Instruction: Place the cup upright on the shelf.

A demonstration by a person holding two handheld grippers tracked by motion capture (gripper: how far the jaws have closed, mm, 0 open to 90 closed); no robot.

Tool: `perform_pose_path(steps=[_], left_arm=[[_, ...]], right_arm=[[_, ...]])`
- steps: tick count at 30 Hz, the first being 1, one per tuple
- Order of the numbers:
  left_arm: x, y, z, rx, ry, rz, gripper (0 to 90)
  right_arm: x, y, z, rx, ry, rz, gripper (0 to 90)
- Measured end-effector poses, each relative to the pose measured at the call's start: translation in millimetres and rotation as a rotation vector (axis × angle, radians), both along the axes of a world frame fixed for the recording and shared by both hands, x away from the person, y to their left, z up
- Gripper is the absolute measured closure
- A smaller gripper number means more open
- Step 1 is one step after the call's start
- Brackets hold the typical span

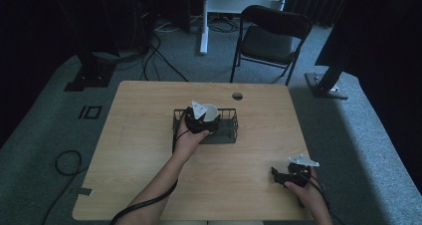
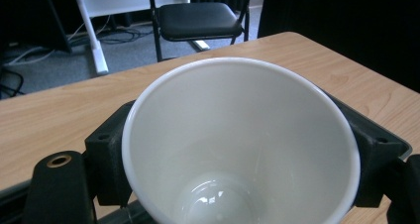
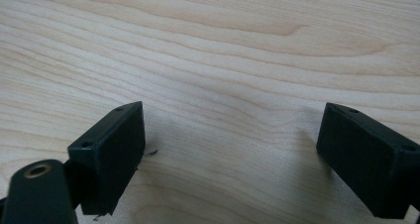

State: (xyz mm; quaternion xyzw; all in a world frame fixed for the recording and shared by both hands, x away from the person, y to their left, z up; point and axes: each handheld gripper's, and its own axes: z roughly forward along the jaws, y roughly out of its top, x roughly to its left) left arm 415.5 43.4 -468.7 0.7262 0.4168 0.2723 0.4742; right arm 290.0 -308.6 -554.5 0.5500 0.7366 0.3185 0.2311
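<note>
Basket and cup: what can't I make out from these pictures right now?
- Basket contents: high view, left hand-held gripper and cup cover its left half.
- Cup's outside and what lies beneath it: left gripper view, the cup hides them.
- Right hand-held gripper jaw gap: too small in high view.

Black blocky fingers (image 3: 108,154) (brass-ringed screw holes), grey plates, black cables.

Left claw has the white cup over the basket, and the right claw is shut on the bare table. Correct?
Not quite. The right claw is open: the right gripper view shows its jaws wide apart over bare table. The rest holds: the left claw grips the white cup over the basket.
</note>
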Motion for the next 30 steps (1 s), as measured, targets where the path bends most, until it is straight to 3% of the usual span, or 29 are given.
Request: perform_pose_path(steps=[3,8,30], left_arm=[[1.2,-0.6,0.9,0.009,0.024,-0.004,15.4],[0.0,-1.9,3.8,0.02,0.019,-0.013,10.4],[-17.0,22.3,25.7,0.012,-0.011,-0.038,10.3]], right_arm=[[0.0,0.0,0.0,0.0,0.0,0.0,11.0],[0.0,0.0,0.0,0.0,0.0,0.0,11.0],[0.0,0.0,0.0,0.0,0.0,0.0,11.0]])
